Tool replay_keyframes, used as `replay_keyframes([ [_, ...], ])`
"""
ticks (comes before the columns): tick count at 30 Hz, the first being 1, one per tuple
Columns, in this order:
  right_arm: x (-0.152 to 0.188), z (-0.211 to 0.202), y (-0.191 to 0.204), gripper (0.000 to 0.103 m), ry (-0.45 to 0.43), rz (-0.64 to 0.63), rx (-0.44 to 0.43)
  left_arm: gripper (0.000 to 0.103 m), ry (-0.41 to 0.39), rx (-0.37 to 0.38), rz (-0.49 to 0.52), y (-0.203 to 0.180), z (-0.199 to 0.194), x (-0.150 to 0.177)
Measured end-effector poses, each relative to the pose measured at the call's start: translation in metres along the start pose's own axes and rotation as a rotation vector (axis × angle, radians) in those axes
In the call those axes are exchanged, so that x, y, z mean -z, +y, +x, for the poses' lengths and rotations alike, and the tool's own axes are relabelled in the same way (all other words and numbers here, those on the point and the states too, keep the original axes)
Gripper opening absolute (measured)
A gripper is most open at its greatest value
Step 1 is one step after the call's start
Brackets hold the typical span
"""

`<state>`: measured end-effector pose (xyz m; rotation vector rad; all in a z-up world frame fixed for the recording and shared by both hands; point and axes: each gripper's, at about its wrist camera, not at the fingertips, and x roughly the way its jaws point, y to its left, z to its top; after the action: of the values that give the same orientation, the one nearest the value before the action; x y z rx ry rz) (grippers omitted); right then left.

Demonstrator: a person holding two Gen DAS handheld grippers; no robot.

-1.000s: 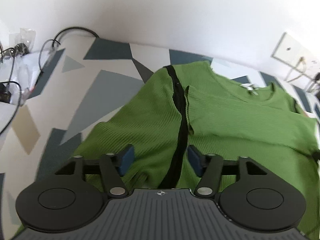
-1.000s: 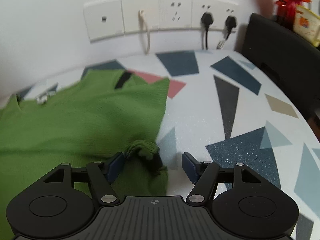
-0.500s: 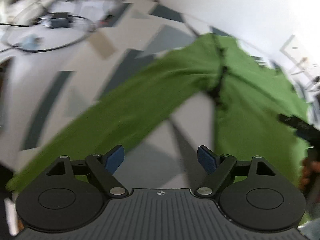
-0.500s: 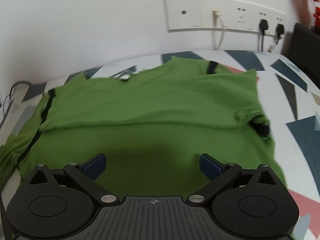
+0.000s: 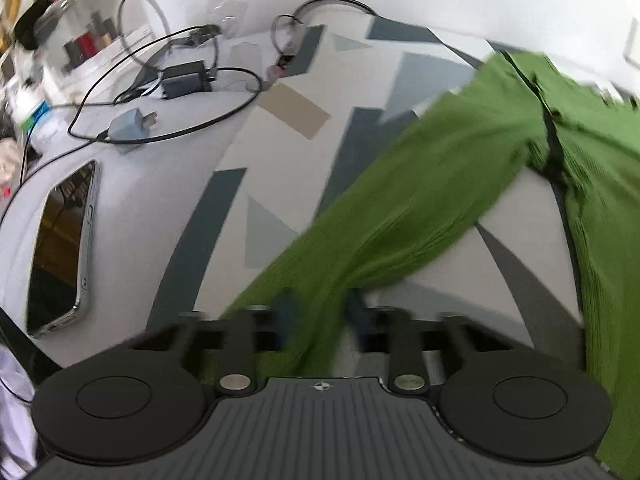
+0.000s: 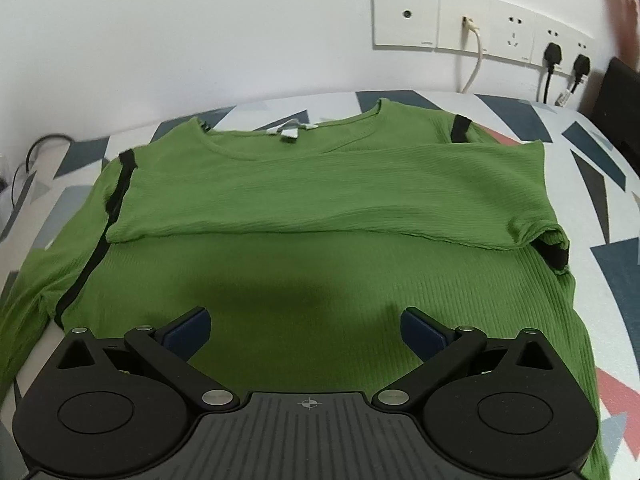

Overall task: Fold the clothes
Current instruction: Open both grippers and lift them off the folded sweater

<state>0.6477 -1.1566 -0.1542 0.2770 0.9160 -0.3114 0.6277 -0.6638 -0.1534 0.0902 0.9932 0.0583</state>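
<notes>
A green ribbed sweater [image 6: 320,208] with black seam stripes lies flat on the patterned table, neck towards the wall, its right sleeve folded across the chest. My right gripper [image 6: 306,330] is open and empty, hovering over the sweater's lower body. In the left wrist view the sweater's left sleeve [image 5: 404,216] stretches out from the shoulder towards me. My left gripper [image 5: 320,314] is closed in on the sleeve's end; the fingers are blurred by motion.
A phone [image 5: 60,248] lies at the left, with a charger plug [image 5: 132,126], a power brick [image 5: 186,78] and looping cables [image 5: 168,128] behind it. Wall sockets [image 6: 480,26] with plugs sit at the back right. A black object [image 6: 622,92] stands at the table's right edge.
My left gripper has moved left along the sleeve and closed from wide open onto its end. My right gripper has let go of the folded right sleeve cuff, opened wide and drawn back over the body.
</notes>
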Motion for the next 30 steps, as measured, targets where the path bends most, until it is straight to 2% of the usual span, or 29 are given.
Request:
replay_keyframes([
  [3,0.002,-0.006,0.005,0.101,0.008,-0.002,0.005,0.013,-0.049,-0.002,-0.029,0.006,0.001,-0.004],
  [7,0.008,-0.011,0.008,0.102,0.016,0.0,0.019,0.011,-0.096,0.028,-0.114,0.019,-0.003,-0.014],
  [10,0.011,-0.014,0.008,0.102,0.027,0.0,0.049,0.011,-0.179,0.184,-0.213,0.031,-0.017,-0.024],
  [14,0.013,-0.021,-0.005,0.102,0.013,0.033,0.098,0.011,-0.259,0.229,-0.142,0.012,-0.03,-0.045],
  [18,0.013,-0.029,-0.032,0.102,-0.004,0.112,0.138,0.011,-0.288,0.327,-0.105,-0.022,-0.037,-0.064],
  [21,0.015,-0.034,-0.053,0.102,-0.022,0.167,0.163,0.011,-0.325,0.442,-0.042,-0.066,-0.05,-0.075],
  [23,0.018,-0.035,-0.063,0.102,-0.023,0.192,0.183,0.012,-0.332,0.576,0.007,-0.097,-0.061,-0.08],
  [24,0.019,-0.035,-0.068,0.102,-0.021,0.206,0.193,0.019,-0.311,0.652,0.063,-0.112,-0.064,-0.082],
  [25,0.021,-0.035,-0.072,0.102,-0.014,0.22,0.201,0.039,-0.288,0.727,0.122,-0.127,-0.067,-0.083],
  [26,0.022,-0.035,-0.076,0.102,-0.008,0.232,0.203,0.053,-0.273,0.736,0.182,-0.138,-0.071,-0.08],
  [27,0.024,-0.036,-0.078,0.102,-0.002,0.243,0.199,0.075,-0.258,0.74,0.241,-0.149,-0.074,-0.078],
  [29,0.027,-0.037,-0.082,0.102,0.003,0.255,0.19,0.076,-0.338,0.681,0.286,-0.145,-0.078,-0.064],
  [30,0.028,-0.038,-0.082,0.102,0.001,0.254,0.189,0.076,-0.353,0.662,0.289,-0.138,-0.077,-0.059],
])
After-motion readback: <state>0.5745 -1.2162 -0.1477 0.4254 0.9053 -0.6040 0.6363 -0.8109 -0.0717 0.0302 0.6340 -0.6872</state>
